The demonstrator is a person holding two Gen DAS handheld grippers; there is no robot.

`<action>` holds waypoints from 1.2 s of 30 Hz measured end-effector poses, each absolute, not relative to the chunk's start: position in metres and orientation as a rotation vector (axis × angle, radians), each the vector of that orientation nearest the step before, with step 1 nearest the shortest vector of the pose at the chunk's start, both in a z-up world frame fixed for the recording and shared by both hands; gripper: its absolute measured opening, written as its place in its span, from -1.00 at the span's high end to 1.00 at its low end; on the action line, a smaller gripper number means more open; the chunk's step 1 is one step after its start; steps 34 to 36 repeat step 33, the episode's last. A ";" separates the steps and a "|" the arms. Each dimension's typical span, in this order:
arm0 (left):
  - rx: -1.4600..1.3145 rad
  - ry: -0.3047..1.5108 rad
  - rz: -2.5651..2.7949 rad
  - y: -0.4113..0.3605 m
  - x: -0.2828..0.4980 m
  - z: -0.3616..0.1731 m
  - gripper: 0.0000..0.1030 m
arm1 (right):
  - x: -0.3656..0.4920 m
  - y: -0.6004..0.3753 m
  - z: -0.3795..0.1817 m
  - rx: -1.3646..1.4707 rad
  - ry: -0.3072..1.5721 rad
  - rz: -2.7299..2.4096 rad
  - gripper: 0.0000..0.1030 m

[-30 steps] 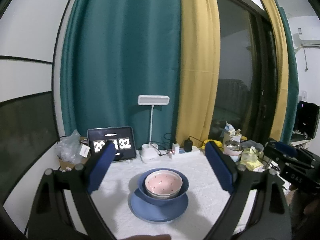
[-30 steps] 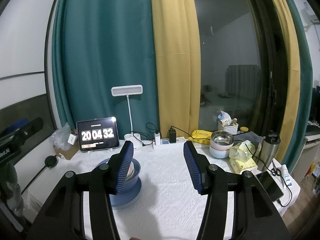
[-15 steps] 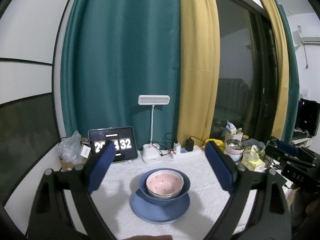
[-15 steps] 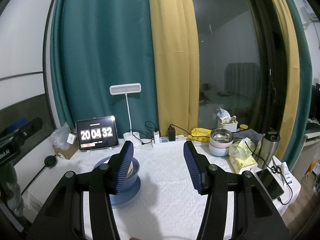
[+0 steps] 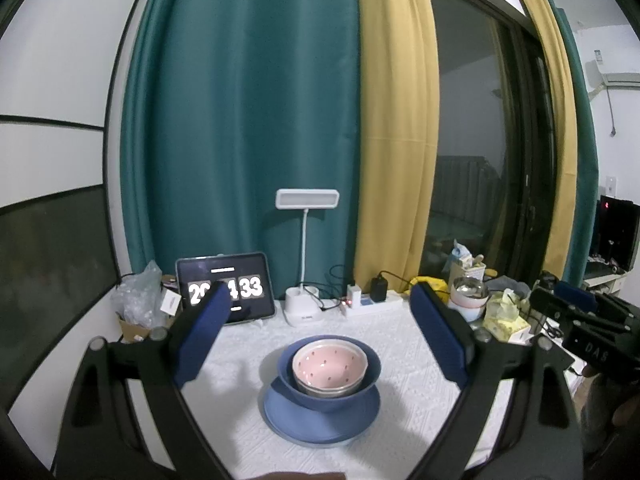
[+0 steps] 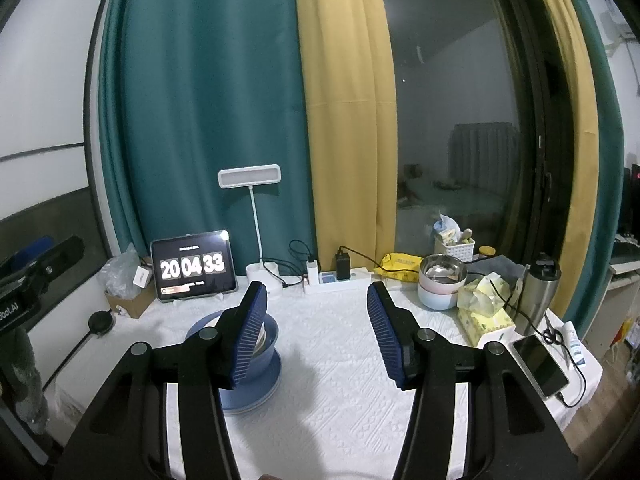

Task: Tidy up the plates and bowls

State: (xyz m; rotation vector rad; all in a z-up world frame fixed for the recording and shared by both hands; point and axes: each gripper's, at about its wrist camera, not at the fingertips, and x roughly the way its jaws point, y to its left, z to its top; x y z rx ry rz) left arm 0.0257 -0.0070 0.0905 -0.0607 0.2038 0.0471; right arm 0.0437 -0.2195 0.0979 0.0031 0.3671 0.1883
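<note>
Bowls (image 5: 329, 368) nested on plate (image 5: 320, 420) (untouched).

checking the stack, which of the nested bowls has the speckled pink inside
The innermost bowl, sitting inside the larger blue bowl on the blue plate. The blue bowl is plain dark blue; only the inner one is pink with small dark specks.

Right gripper (image 6: 316, 330) open over white tablecloth (image 6: 340, 392) — stacked blue bowl (image 6: 269, 340) behind its left finger
</note>
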 end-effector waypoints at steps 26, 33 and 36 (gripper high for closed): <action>-0.056 0.196 0.036 -0.009 0.026 0.090 -0.78 | 0.036 -0.229 0.100 0.018 0.353 0.169 -0.07; -0.037 0.194 0.013 -0.016 0.033 0.085 -0.78 | 0.042 -0.227 0.101 0.011 0.353 0.197 -0.07; -0.037 0.194 0.013 -0.016 0.033 0.085 -0.78 | 0.042 -0.227 0.101 0.011 0.353 0.197 -0.07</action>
